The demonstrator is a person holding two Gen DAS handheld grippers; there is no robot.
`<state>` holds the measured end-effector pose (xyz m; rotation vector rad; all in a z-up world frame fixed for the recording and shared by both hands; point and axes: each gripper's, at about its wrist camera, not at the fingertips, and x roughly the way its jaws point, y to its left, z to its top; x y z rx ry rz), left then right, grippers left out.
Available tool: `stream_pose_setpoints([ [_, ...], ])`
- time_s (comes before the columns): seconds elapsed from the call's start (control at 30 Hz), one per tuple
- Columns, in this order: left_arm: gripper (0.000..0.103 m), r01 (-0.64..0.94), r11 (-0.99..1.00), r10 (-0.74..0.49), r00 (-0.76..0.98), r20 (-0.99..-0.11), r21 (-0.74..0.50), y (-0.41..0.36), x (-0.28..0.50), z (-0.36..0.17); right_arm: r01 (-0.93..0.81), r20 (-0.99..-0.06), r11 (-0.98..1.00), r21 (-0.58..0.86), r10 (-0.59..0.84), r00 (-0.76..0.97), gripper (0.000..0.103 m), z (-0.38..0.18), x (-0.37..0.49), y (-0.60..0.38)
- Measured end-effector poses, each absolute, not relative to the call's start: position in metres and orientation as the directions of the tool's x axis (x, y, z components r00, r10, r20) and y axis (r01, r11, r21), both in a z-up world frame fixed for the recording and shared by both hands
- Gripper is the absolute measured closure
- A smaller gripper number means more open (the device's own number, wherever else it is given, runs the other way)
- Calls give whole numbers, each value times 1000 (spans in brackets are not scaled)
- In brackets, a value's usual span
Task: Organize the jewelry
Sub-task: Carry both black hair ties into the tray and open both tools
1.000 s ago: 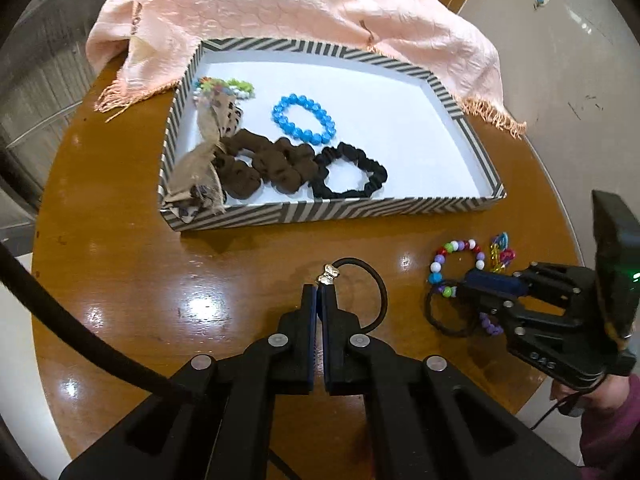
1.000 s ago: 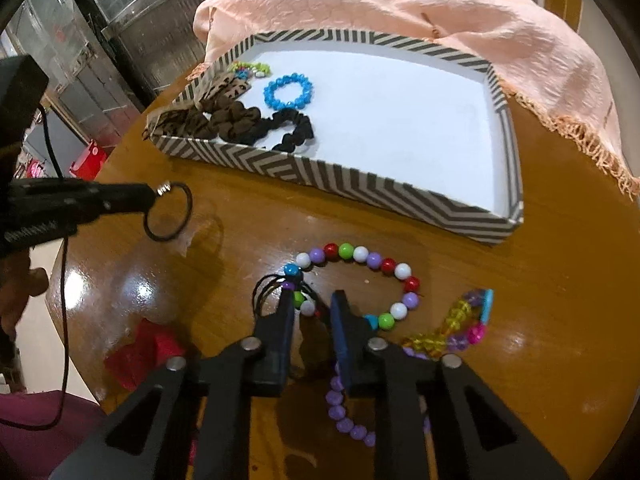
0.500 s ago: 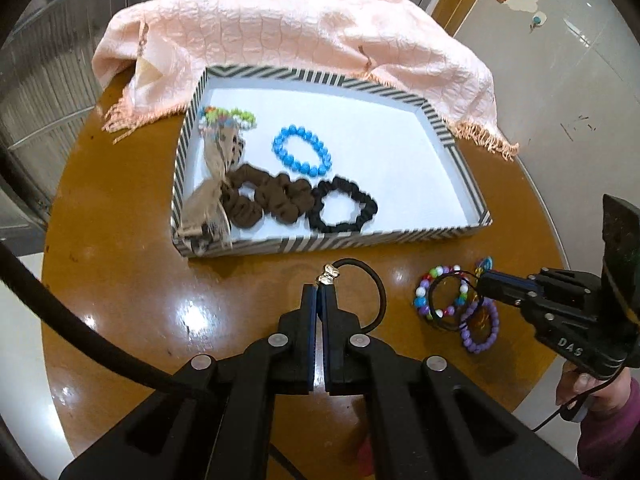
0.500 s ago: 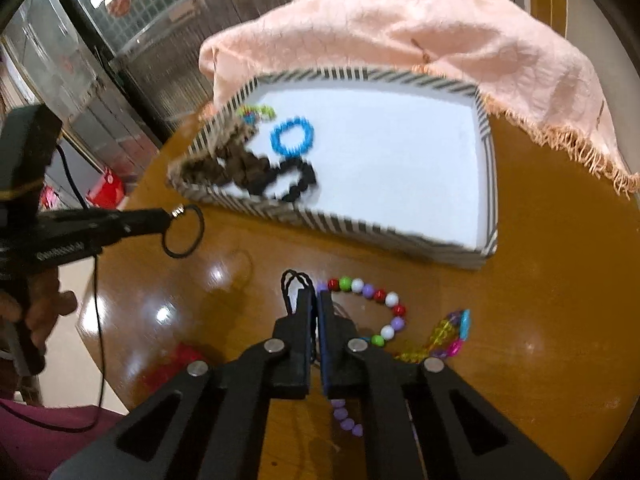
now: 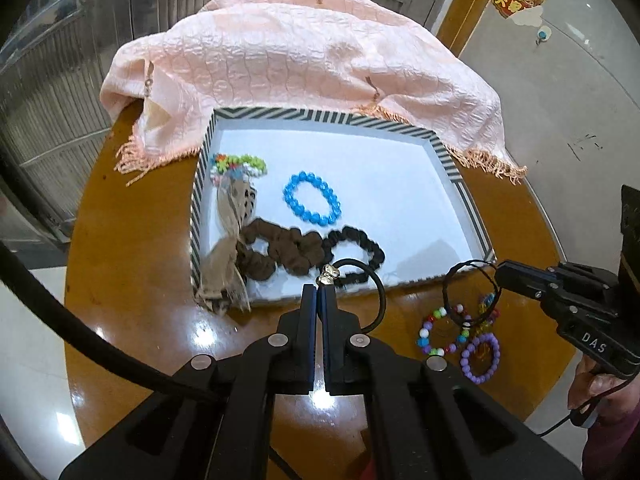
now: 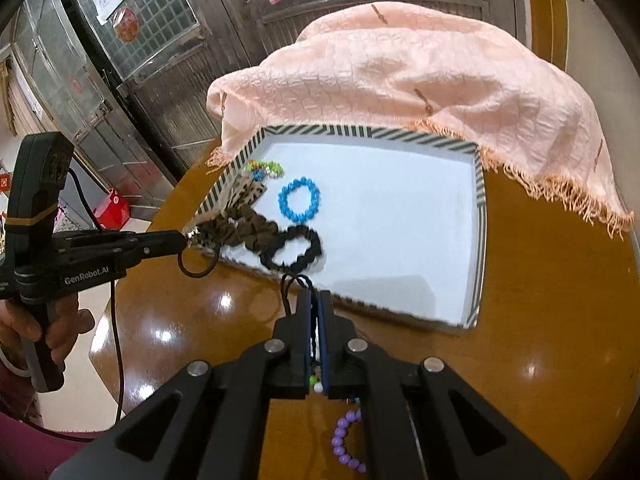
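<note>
Both my grippers have come up off the table since a second ago. My right gripper (image 6: 316, 300), whose jaws were apart around a thin black loop (image 5: 470, 294) then, closed on it early in that second and now pinches it, and the loop hangs clear above the beads (image 5: 442, 330). My left gripper (image 5: 319, 294) is clamped on a black tie (image 5: 370, 290) beside its metal charm (image 5: 328, 274), holding it over the near rim of the tray (image 5: 460, 184). Inside the tray lie a blue bracelet (image 5: 312, 204), a brown scrunchie (image 5: 280, 254) and a black scrunchie (image 5: 358, 250). A purple bracelet (image 5: 480, 358) rests on the table (image 5: 132, 248) by the beads. A pink cloth (image 5: 304, 68) drapes behind.
</note>
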<state>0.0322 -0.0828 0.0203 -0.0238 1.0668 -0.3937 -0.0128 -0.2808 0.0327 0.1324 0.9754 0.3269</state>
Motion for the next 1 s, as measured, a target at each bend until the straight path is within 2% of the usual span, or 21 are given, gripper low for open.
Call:
stream_pose_setpoints([
  [0.7,103,247,960,-235,473,-849,-129,-90,118,27,-225,-777,943,245,330,536,100,41,77,-279],
  [1.0,103,185,969,-230,450,-863,-162,-88,173,9,-241,-784,930,277,364,503,100,19,128,-264],
])
